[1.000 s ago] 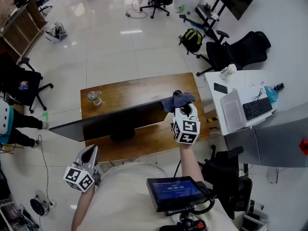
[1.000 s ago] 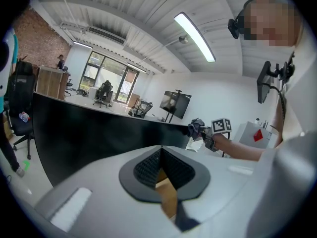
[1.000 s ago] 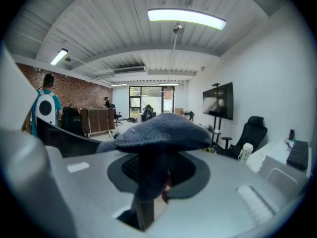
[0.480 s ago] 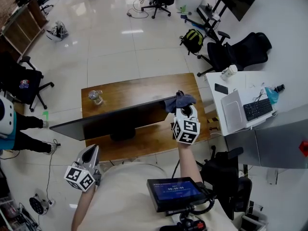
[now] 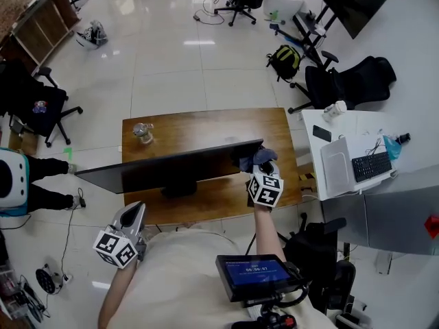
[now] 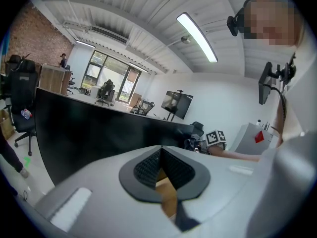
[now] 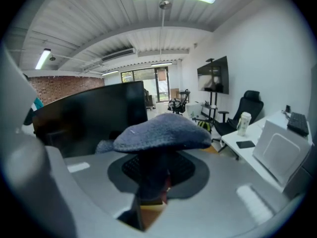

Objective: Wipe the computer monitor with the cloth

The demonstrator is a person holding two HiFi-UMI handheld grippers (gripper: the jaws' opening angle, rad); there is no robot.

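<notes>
Head view, right tongs (image 5: 265,167) clamping cloth (image 5: 255,158)

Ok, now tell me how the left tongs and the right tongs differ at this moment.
The right tongs grip the cloth, while the left tongs hold nothing. The right tongs are raised at the right end of the monitor, with the cloth at its edge. The left tongs sit low beside the person, away from the monitor. Both are shut.
</notes>
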